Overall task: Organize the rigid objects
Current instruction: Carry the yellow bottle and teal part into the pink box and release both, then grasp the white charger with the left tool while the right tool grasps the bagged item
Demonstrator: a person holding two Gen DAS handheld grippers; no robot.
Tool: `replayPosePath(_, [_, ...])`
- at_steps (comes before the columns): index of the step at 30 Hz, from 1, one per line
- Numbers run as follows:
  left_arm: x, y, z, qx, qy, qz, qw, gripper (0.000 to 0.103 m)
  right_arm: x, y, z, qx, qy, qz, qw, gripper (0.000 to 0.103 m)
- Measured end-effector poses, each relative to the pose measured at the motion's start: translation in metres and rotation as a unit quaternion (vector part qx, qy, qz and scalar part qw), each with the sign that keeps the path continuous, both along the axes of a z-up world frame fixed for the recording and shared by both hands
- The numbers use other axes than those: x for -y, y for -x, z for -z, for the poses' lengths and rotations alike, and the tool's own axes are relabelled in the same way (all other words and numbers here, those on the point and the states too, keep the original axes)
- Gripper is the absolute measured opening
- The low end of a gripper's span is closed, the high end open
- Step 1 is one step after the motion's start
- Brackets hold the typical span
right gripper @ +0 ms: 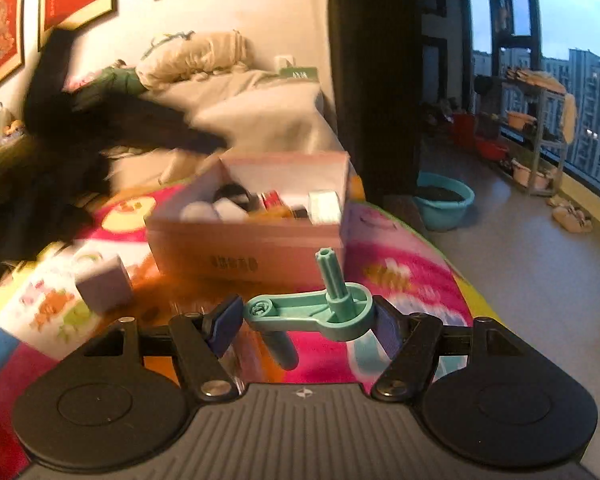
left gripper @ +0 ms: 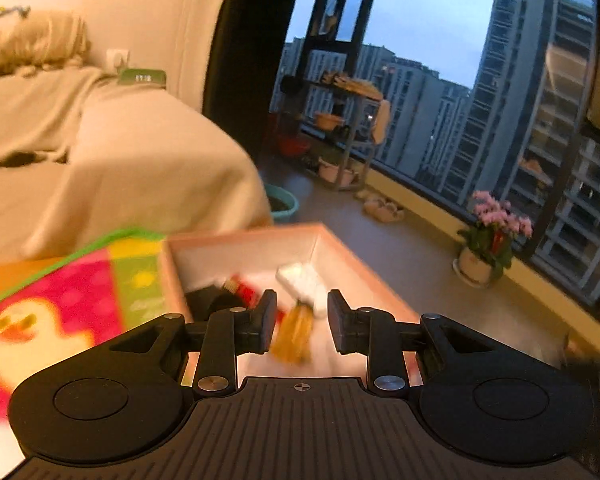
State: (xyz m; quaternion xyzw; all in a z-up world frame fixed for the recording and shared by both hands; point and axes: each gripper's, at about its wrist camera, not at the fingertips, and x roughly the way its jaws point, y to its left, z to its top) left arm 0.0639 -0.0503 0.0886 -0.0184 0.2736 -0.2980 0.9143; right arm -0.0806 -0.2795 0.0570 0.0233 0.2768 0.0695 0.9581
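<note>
Teal crank handle (right gripper: 320, 312), nearest the lens, sat clamped between the right gripper (right gripper: 308, 322) fingers, held level above the patterned mat (right gripper: 400, 272), short of the pink box (right gripper: 252, 248). Box already held several items; a grey cube (right gripper: 104, 284) remained outside. Task judged partly done. Left gripper (left gripper: 302, 320) hovered over the box (left gripper: 236, 244), jaws parted, empty.

The left wrist camera sits close above the pink box (left gripper: 244, 248), facing the window at 2 o'clock. The right wrist camera looks from farther back at the same pink box (right gripper: 252, 248), at 12 o'clock.
</note>
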Motion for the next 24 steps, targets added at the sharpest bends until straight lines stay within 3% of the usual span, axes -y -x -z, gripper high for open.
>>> replayPosePath(6, [-0.043,0.058,0.016,-0.01,-0.042,-0.027,0.9987,0.031,-0.022,-0.069,-0.053,0.076,0.016,-0.026,0.997,0.07])
replayPosePath(7, [-0.047,0.062,0.018,-0.009,-0.05,-0.038,0.998,0.031,-0.025,-0.087,-0.063,0.09,0.004,-0.029,0.996,0.074])
replayPosePath(9, [-0.057,0.07,0.018,-0.006,-0.064,-0.053,0.9966,0.031,-0.028,-0.121,-0.075,0.078,-0.01,-0.022,0.997,0.085])
replayPosePath(12, [-0.071,0.082,0.02,-0.008,-0.072,-0.049,0.9962,0.031,-0.029,-0.147,-0.078,0.056,-0.011,0.015,0.998,0.085])
replayPosePath(17, [-0.075,0.084,0.034,-0.015,-0.068,-0.037,0.9969,0.031,-0.016,-0.111,-0.046,0.012,-0.008,0.028,1.0,0.089])
replayPosePath(22, [-0.077,0.085,0.038,-0.017,-0.043,-0.041,0.9981,0.031,-0.014,-0.06,-0.001,-0.086,-0.003,-0.012,0.996,0.089])
replayPosePath(24, [-0.075,0.085,0.038,-0.013,-0.04,-0.041,0.9983,0.031,-0.019,-0.039,0.01,-0.103,0.003,-0.025,0.994,0.089])
